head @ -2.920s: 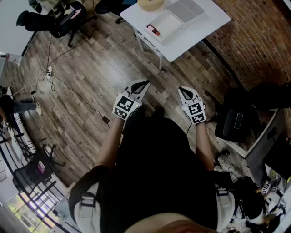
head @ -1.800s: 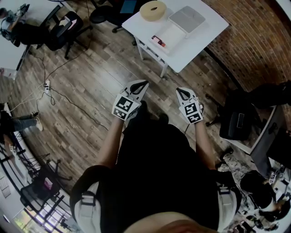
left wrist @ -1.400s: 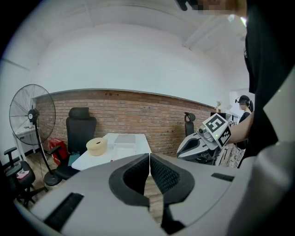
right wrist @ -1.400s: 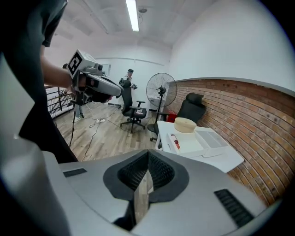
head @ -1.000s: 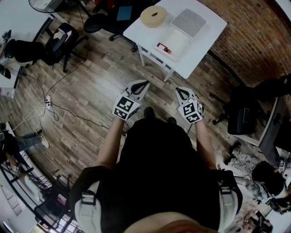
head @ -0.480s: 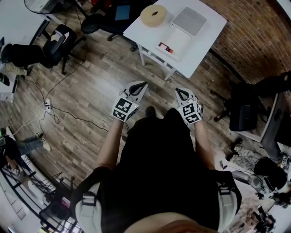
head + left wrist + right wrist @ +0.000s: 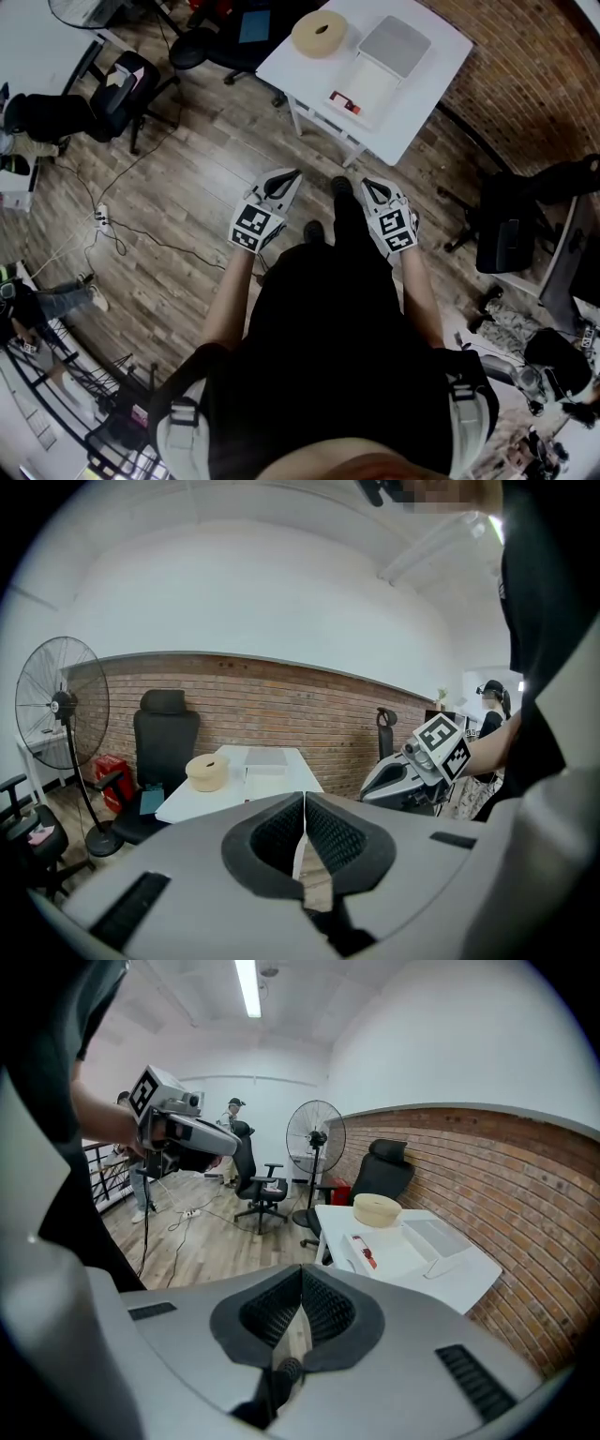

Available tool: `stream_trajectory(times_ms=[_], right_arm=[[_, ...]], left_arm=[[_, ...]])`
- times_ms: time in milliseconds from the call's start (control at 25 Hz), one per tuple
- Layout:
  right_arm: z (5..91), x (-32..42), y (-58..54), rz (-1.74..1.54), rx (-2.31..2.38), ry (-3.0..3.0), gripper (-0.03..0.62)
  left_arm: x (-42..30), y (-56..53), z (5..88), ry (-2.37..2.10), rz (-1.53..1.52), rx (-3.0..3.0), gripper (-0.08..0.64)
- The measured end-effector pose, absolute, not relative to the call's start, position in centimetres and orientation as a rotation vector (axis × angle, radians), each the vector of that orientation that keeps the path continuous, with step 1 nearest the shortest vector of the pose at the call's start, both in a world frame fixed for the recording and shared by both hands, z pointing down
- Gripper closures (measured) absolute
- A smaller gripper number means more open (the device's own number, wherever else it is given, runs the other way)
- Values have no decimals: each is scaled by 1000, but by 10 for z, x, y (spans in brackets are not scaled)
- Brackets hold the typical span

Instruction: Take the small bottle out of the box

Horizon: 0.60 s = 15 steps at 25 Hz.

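A white table (image 7: 427,66) stands ahead with a shallow open white box (image 7: 370,84) on it. A small red-and-white bottle (image 7: 345,103) lies at the box's near end, also seen as the bottle (image 7: 365,1252) in the right gripper view. My left gripper (image 7: 292,174) and right gripper (image 7: 367,185) are held side by side over the wooden floor, short of the table. Both are shut with nothing between the pads; the left gripper (image 7: 304,800) and right gripper (image 7: 302,1276) show closed jaws in their own views.
A beige tape roll (image 7: 319,33) and a flat grey-white lid (image 7: 394,42) also sit on the table. Office chairs (image 7: 131,80) stand to the left, a cable and power strip (image 7: 101,217) lie on the floor, and a brick wall (image 7: 525,75) runs on the right.
The person has walked toward the table, which now sits closer to the grippers. A foot has stepped forward between them. Both grippers stay shut and level with each other.
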State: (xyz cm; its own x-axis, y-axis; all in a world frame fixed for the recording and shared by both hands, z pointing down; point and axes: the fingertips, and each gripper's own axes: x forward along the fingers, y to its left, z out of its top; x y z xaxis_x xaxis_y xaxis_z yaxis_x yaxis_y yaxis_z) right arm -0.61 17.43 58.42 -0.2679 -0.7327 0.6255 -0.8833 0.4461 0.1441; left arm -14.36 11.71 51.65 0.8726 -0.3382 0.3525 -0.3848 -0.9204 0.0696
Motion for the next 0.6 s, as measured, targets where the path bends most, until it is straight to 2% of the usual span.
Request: stream_trajectory(times_ms=[600], right_arm=[[585, 28, 115, 335, 1324, -2096, 594]], left_arm=[[-107, 58, 508, -595, 524, 2901, 538]])
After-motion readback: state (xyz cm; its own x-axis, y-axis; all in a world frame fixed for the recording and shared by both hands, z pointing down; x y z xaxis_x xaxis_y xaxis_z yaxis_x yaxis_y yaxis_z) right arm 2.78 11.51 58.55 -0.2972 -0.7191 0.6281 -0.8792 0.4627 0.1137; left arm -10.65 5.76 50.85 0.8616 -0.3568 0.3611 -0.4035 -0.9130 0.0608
